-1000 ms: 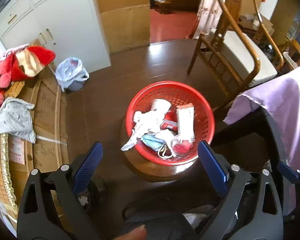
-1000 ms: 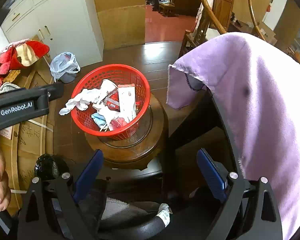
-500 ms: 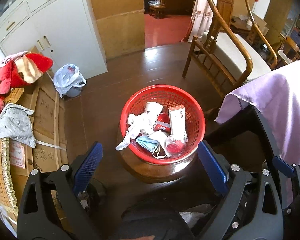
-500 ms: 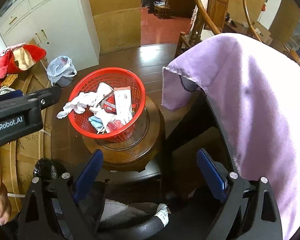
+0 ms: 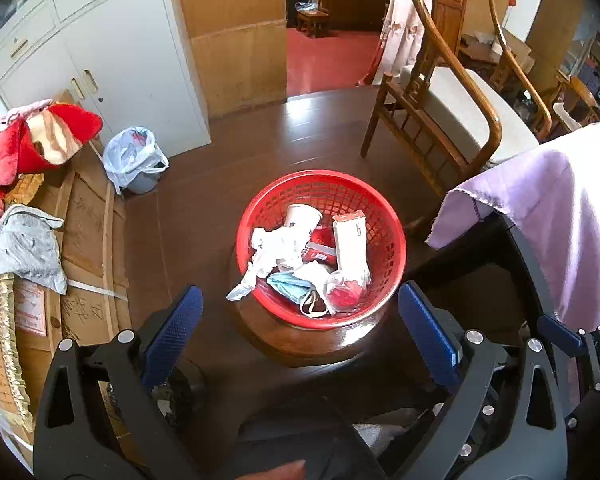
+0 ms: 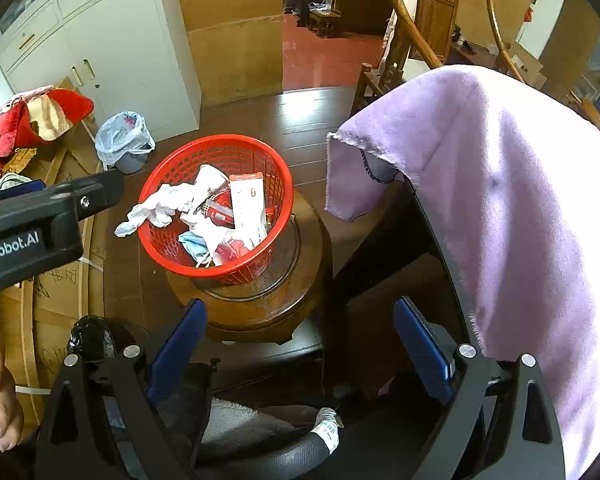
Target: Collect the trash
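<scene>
A red plastic basket (image 5: 384, 216) (image 6: 168, 172) stands on a round wooden stool (image 5: 300, 340) (image 6: 260, 312). It holds trash: a white paper cup (image 5: 302, 218), crumpled white tissue (image 5: 274, 248) (image 6: 160, 204), a white and red carton (image 5: 350, 240) (image 6: 248, 208), a blue face mask (image 5: 290, 286) and a red wrapper in clear plastic (image 5: 344, 290). My left gripper (image 5: 300, 320) hangs open above and short of the basket, nothing between its blue pads. My right gripper (image 6: 300, 328) is open too, lower and right of the basket, empty. The left gripper's black body (image 6: 40, 224) shows in the right wrist view.
A purple cloth (image 5: 560, 208) (image 6: 500, 200) drapes over a dark table at right. A wooden chair (image 5: 440, 120) stands behind the basket. A small bin with a plastic bag (image 5: 134, 160) (image 6: 124, 142) sits by white cabinets (image 5: 100, 60). Cardboard and clothes lie at left.
Both grippers have pulled back and up from the basket, so it looks smaller and farther away. Both stay open and empty.
</scene>
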### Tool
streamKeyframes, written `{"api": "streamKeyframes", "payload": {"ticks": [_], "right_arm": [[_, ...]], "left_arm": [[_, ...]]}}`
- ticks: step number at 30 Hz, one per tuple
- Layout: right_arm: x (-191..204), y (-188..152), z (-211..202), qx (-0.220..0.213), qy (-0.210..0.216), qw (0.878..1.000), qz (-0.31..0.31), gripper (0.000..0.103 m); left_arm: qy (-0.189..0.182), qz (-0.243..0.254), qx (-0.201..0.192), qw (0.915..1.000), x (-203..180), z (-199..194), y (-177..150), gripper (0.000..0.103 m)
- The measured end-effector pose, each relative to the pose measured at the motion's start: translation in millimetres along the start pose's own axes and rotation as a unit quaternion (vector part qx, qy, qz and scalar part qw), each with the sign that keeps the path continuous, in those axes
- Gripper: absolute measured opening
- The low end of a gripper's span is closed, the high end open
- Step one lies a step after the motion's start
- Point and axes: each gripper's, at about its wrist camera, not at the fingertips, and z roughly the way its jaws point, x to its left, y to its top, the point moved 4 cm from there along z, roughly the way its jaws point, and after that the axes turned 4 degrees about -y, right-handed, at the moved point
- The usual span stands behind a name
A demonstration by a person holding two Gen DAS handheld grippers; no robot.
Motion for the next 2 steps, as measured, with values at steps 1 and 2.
{"api": "streamKeyframes", "payload": {"ticks": [1, 2], "right_arm": [[0.2, -0.1, -0.2, 0.0, 0.0, 1.0, 0.0, 0.093], [0.5, -0.2, -0.6, 0.0, 0.0, 1.0, 0.0, 0.093]], "left_arm": [[0.0, 0.001, -0.001, 1.0, -0.4, 0.1, -0.3, 0.095], [-0.001, 0.002, -0.002, 1.0, -1.3, -0.5, -0.3, 0.095]]}}
